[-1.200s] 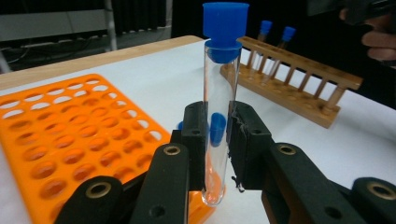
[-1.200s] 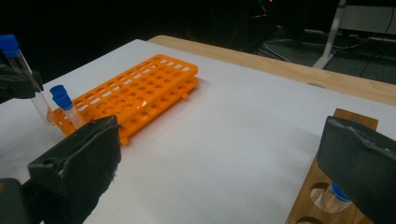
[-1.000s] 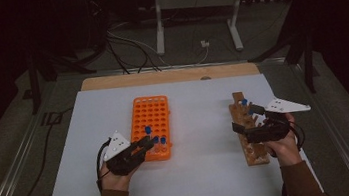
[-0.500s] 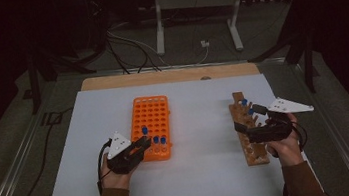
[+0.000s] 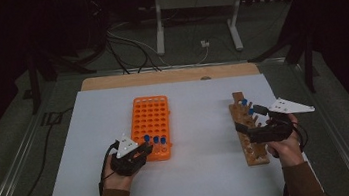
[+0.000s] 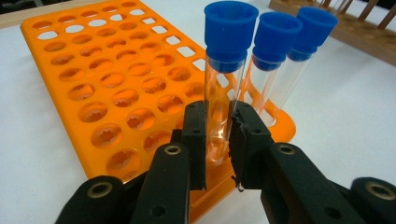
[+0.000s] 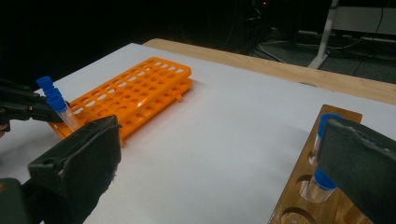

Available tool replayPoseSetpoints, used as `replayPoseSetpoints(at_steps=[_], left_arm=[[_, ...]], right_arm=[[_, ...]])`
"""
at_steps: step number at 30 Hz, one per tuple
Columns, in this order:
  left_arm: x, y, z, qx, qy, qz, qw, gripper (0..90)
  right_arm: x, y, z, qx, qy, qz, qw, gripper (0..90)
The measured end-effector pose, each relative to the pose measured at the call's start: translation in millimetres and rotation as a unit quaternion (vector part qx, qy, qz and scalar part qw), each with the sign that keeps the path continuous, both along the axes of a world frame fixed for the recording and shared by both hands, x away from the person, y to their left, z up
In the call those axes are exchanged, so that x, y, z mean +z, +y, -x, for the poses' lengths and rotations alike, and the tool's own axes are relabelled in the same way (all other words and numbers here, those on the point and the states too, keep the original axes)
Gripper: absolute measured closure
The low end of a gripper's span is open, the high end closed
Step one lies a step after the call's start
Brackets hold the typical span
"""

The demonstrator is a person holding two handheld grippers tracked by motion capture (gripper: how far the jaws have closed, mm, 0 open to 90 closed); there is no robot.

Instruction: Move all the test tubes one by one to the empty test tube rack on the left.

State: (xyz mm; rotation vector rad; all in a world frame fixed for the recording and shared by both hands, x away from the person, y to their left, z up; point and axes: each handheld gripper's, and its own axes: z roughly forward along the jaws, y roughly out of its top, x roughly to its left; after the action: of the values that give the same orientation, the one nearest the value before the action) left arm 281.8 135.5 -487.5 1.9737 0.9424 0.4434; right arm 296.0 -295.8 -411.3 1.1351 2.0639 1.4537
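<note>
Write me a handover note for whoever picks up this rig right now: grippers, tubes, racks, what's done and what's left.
Left hand-held gripper: shut on the nearest blue-capped tube, standing in the orange rack front row.
Right hand-held gripper: open, over the wooden rack.
Done: three tubes in the orange rack.
Left: two tubes in the wooden rack likely move next; release the left tube first.

Glossy orange plastic rack (image 6: 93,88), wooden rack (image 5: 248,129)

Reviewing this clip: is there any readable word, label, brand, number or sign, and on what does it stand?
None can be read. The orange rack, the blue-capped tubes, the wooden rack and the white table top show no lettering; both grippers' bodies, left gripper, look unmarked.
</note>
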Motion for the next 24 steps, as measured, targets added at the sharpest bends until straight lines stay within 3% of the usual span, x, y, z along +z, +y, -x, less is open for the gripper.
replayPoseSetpoints(at_steps=[2, 16, 19, 24], left_arm=[[-3.6, -4.0, -0.4, -0.003, 0.006, -0.021, 0.9998, 78.3], [-4.1, -4.1, 1.0, 0.005, 0.007, -0.013, 0.9999, 77.9], [-4.7, -1.1, 0.6, 0.002, 0.011, 0.009, 0.9999, 75.5], [2.6, 6.1, 3.9, -0.002, 0.002, 0.049, 0.9988, 68.6]], right_arm=[[0.0, 0.8, 0.1, 0.000, -0.001, 0.002, 1.0000, 0.0], [-0.9, 1.7, -0.1, 0.001, 0.000, 0.004, 1.0000, 0.0], [-1.3, 1.5, -0.5, 0.001, 0.001, 0.004, 1.0000, 0.0], [-1.2, -0.4, -0.6, -0.001, 0.000, 0.000, 1.0000, 0.0]])
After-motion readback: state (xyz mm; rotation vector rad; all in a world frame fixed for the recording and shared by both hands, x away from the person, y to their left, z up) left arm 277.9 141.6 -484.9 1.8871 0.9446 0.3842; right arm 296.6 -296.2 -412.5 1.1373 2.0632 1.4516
